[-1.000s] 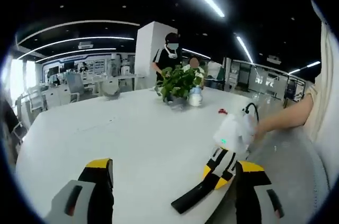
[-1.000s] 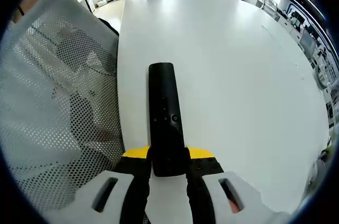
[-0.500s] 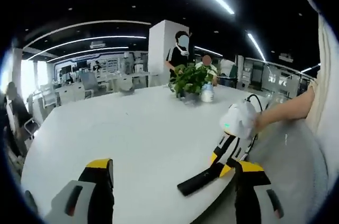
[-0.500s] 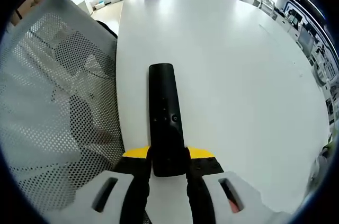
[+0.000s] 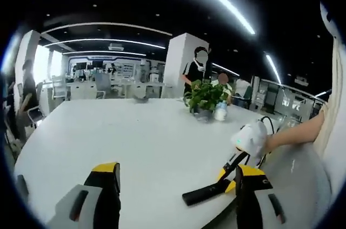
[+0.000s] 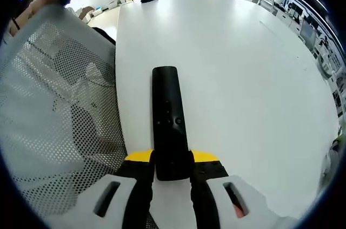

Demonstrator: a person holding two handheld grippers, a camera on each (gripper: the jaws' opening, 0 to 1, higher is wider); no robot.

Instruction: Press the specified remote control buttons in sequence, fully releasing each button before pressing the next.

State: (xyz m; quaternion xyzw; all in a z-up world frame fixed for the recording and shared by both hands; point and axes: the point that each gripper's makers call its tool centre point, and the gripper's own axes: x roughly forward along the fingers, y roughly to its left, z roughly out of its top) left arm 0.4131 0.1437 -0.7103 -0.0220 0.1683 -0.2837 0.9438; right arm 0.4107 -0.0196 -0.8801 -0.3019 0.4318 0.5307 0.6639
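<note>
Right gripper [image 6: 172, 170] jaws clamped on the near end of the black remote [image 6: 168, 118], which lies over the white table [image 6: 243, 77] near its edge, beside a mesh chair back [image 6: 54, 104]. Left gripper [image 5: 175, 199] jaws wide apart, empty, above the table; potted plant [image 5: 205, 96] at the table's far side.
</note>
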